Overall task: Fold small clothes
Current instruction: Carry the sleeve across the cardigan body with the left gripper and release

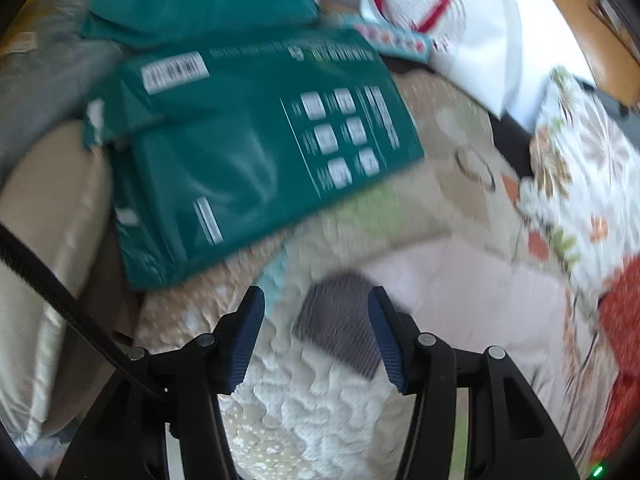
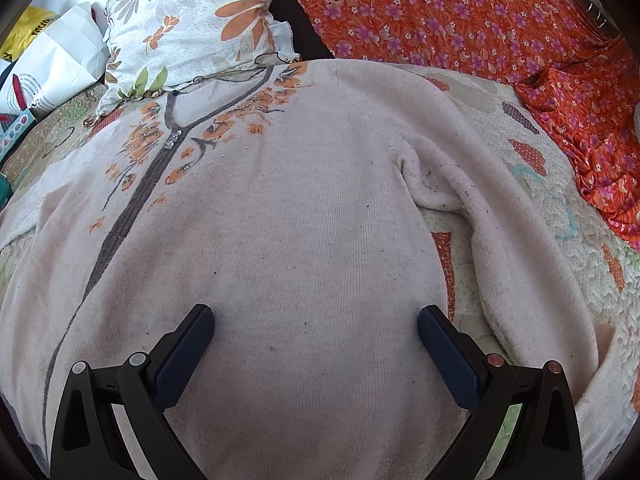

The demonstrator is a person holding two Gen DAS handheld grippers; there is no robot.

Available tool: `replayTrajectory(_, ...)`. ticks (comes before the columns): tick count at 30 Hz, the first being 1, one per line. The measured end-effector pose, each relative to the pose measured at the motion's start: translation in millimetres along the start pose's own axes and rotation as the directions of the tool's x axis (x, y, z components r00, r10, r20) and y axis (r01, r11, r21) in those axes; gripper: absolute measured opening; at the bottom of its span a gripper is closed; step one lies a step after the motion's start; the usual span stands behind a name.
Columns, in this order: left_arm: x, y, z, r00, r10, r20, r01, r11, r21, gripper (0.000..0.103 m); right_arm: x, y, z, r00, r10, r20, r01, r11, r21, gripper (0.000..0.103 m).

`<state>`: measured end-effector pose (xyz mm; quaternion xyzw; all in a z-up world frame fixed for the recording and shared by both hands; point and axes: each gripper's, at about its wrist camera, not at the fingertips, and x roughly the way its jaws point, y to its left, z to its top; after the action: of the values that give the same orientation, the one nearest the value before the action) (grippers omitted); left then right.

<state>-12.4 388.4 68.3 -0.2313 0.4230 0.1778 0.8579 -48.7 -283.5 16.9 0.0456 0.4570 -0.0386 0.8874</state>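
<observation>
Right gripper (image 2: 316, 332): jaws spread wide, nothing pinched, held over pale pink sweater (image 2: 280, 220). Sweater laid flat directly ahead on quilted bedspread (image 2: 560, 208); grey placket and orange flower pattern ahead-left, sleeve to right. Hem cut off below fingers.

Left gripper (image 1: 316, 316): jaws spread, nothing held; grey ribbed cuff (image 1: 340, 332) between fingers.

Teal package (image 1: 248, 152) ahead-left; white label and print blurred, unreadable. White paper bag (image 2: 64, 56) far left, contents hidden, lettering illegible. Floral pillow (image 2: 192, 28) ahead. Orange floral cloth (image 2: 480, 20) ahead-right.

Left tool (image 1: 316, 300) gapes over quilt (image 1: 320, 412) — green package (image 1: 240, 152) beyond.
</observation>
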Motion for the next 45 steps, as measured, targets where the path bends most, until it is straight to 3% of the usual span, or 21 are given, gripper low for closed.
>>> replayTrajectory(2,10,-7,-8,0.999,-0.012,-0.032,0.014,0.999,0.050,0.053,0,0,0,1.000,0.000,0.001,0.000,1.000,0.000,0.103)
replayTrajectory(5,18,-19,-7,0.994,-0.088,-0.061,0.094,0.990,0.102,0.053,0,0,0,1.000,0.000,0.000,0.000,1.000,0.000,0.103)
replayTrajectory(8,27,-44,-10,0.992,-0.086,-0.090,0.104,0.967,0.232,0.055,0,0,0,1.000,0.000,0.000,0.000,1.000,0.000,0.103)
replayTrajectory(10,39,-62,-15,0.987,-0.058,-0.147,0.103,0.940,0.324,0.056,0,0,0,1.000,-0.001,0.000,0.001,1.000,0.000,0.103)
replayTrajectory(12,59,-75,-23,0.976,0.033,-0.216,0.059,0.911,0.407,0.056,0,0,0,1.000,0.000,0.000,0.000,1.000,0.000,0.103)
replayTrajectory(14,69,-83,-28,0.973,0.102,-0.209,0.008,0.883,0.469,0.056,0,0,0,1.000,0.000,0.000,0.000,1.000,0.000,0.103)
replayTrajectory(15,67,-85,-28,0.974,0.107,-0.200,0.001,0.879,0.478,0.051,0,0,0,1.000,0.000,0.000,0.000,1.000,0.000,0.103)
replayTrajectory(16,65,-85,-26,0.973,0.113,-0.202,-0.005,0.883,0.470,0.032,0,0,0,1.000,0.000,0.000,0.000,1.000,0.000,0.103)
replayTrajectory(18,59,-81,-21,0.972,0.093,-0.214,0.012,0.896,0.444,0.006,0,0,0,1.000,-0.001,0.000,0.001,1.000,0.000,0.103)
replayTrajectory(22,38,-65,-6,0.966,-0.011,-0.257,0.097,0.942,0.321,0.005,0,0,-1,1.000,-0.001,0.000,0.001,1.000,-0.001,0.103)
replayTrajectory(25,5,-84,-4,0.952,-0.136,-0.274,0.216,0.934,0.284,0.005,0,0,0,1.000,-0.003,-0.001,0.003,1.000,-0.002,0.103)
replayTrajectory(27,-22,-117,-11,0.931,-0.217,-0.295,0.309,0.897,0.316,0.005,1,1,1,1.000,-0.005,-0.004,0.005,1.000,-0.003,0.103)
replayTrajectory(29,-43,-160,-26,0.896,-0.297,-0.330,0.408,0.843,0.351,0.004,1,0,4,1.000,-0.004,-0.012,0.004,1.000,-0.003,0.103)
replayTrajectory(32,-70,-241,-57,0.817,-0.406,-0.410,0.561,0.724,0.401,0.004,-1,-5,9,0.999,0.022,-0.024,-0.022,1.000,0.017,0.102)
replayTrajectory(34,-86,-301,-86,0.735,-0.468,-0.490,0.669,0.618,0.413,0.004,-5,-16,13,0.998,0.058,-0.015,-0.056,0.996,0.074,0.098)
replayTrajectory(36,-101,-358,-114,0.637,-0.529,-0.561,0.767,0.509,0.391,0.004,-10,-39,18,0.994,0.105,-0.003,-0.102,0.977,0.185,0.098)
replayTrajectory(37,-110,-387,-131,0.586,-0.554,-0.591,0.808,0.451,0.379,0.010,-12,-52,19,0.992,0.129,0.008,-0.127,0.962,0.241,0.097)
replayTrajectory(38,-113,-406,-141,0.573,-0.554,-0.604,0.818,0.429,0.383,0.015,-14,-67,19,0.988,0.152,0.020,-0.150,0.939,0.310,0.097)
replayTrajectory(40,-121,-432,-164,0.572,-0.534,-0.622,0.819,0.406,0.405,0.051,-17,-86,19,0.983,0.179,0.031,-0.177,0.901,0.397,0.087)
replayTrajectory(43,-124,-437,-190,0.576,-0.510,-0.639,0.817,0.383,0.431,0.057,-19,-103,17,0.976,0.215,0.043,-0.210,0.861,0.464,0.085)
replayTrajectory(45,-109,-432,-198,0.619,-0.481,-0.620,0.784,0.412,0.463,0.061,-23,-101,18,0.966,0.253,0.057,-0.251,0.857,0.450,0.085)
